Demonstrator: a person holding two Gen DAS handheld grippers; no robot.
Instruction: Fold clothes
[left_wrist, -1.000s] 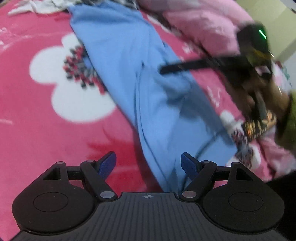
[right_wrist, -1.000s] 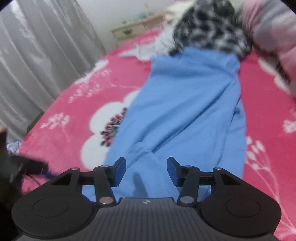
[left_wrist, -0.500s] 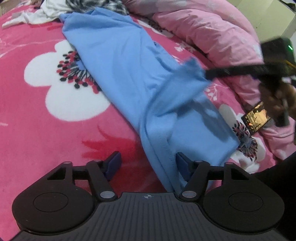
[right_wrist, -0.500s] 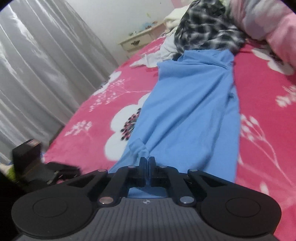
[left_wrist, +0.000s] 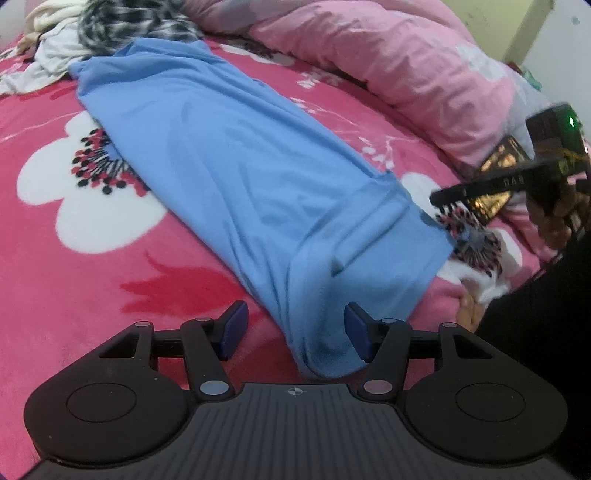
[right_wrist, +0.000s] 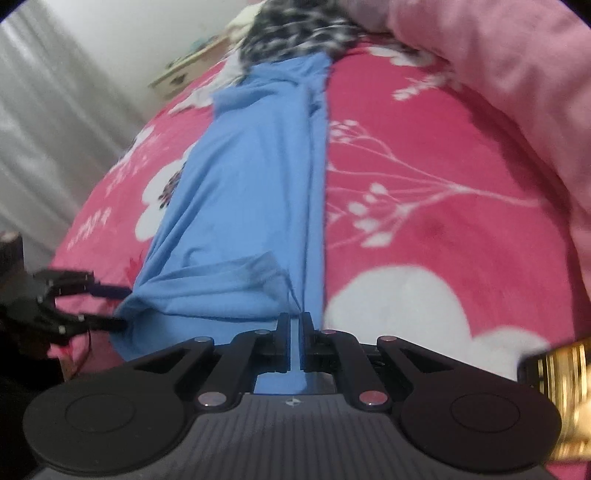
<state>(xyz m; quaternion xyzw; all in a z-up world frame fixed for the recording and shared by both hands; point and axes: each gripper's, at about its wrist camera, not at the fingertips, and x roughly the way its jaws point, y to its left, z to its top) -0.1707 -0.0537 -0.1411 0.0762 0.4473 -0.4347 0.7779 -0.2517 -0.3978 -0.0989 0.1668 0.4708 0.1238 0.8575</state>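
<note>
A long blue garment (left_wrist: 229, 155) lies stretched out on the red flowered blanket (left_wrist: 92, 277). My left gripper (left_wrist: 291, 328) is partly open around its near corner. The cloth brushes the right pad (left_wrist: 354, 328) and stays clear of the other one. In the right wrist view, my right gripper (right_wrist: 294, 332) is shut on the near edge of the blue garment (right_wrist: 251, 177), a strip of cloth showing between its pads. That view has the left gripper (right_wrist: 118, 308) at the far left with a finger on each side of the corner. The right gripper (left_wrist: 439, 195) appears blurred at the right of the left wrist view.
A pink duvet (left_wrist: 388, 55) runs along the far right side. A black-and-white patterned garment (left_wrist: 129, 22) and white clothes (left_wrist: 48, 62) are heaped at the garment's far end. A gold-patterned flat object (left_wrist: 498, 173) lies by the duvet. Grey curtains (right_wrist: 44, 110) and a nightstand (right_wrist: 181, 70) stand beyond the bed.
My right gripper shut on the garment's near edge and carried it to the right, spreading the bottom end out flat. My left gripper narrowed and shifted along the bed's near side to the garment's corner.
</note>
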